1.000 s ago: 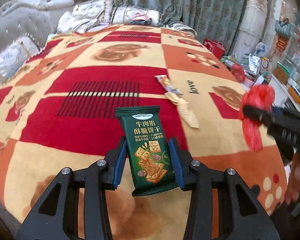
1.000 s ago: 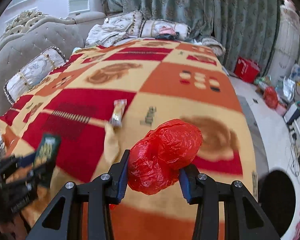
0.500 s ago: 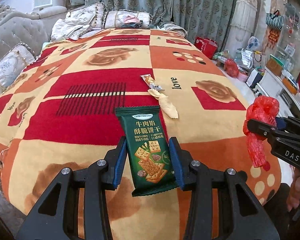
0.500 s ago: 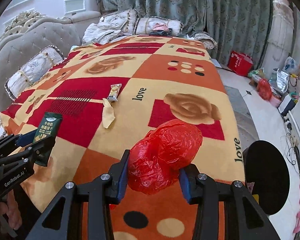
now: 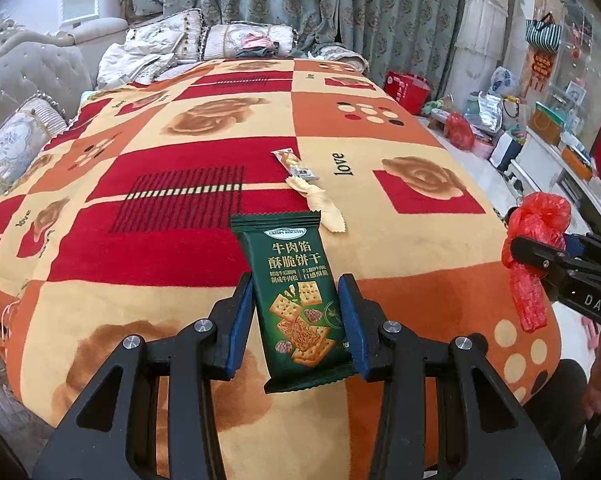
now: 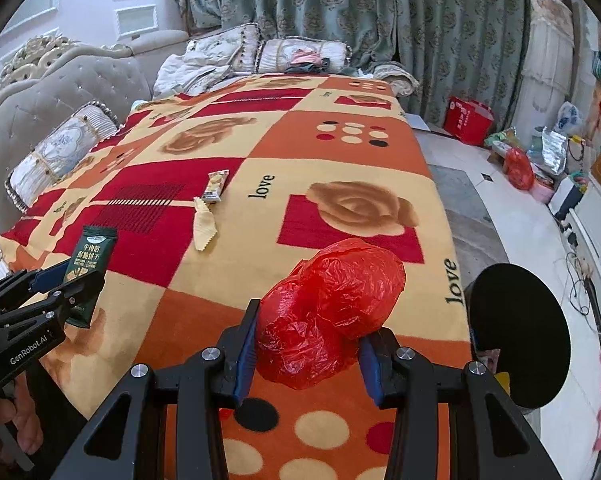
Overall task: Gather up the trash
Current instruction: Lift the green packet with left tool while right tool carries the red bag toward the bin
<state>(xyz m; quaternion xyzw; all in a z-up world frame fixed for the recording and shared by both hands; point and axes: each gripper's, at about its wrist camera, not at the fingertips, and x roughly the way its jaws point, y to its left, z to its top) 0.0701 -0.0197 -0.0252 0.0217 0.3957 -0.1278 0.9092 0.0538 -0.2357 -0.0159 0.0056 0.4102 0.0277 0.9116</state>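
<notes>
- I am seeing the green biscuit packet standing upright between the blue pads of my left gripper, which is clenching it by its side edges above the near end of the blanket; the packet's bottom seam is hanging below the pads.
- My right gripper is grasping a crumpled red plastic bag, and the bag is bulging so far over the pads that I am not seeing where they press on it.
- In the left wrist view that right gripper is showing only as a dark bar at the right edge, mostly cut off, with a strip of red bag dangling under it.
- Two more pieces of trash are lying on the blanket, well apart from both grippers: a small snack wrapper and, just beside it, a pale torn wrapper; the print on them is too small for me to read.
- A black round object is sitting past the blanket's right edge in the right wrist view; I cannot tell what it is.
- Part of a hand is showing at the lower left corner, cut off by the frame.
- Pillows and curtains are lying beyond, bent by the lens.
</notes>
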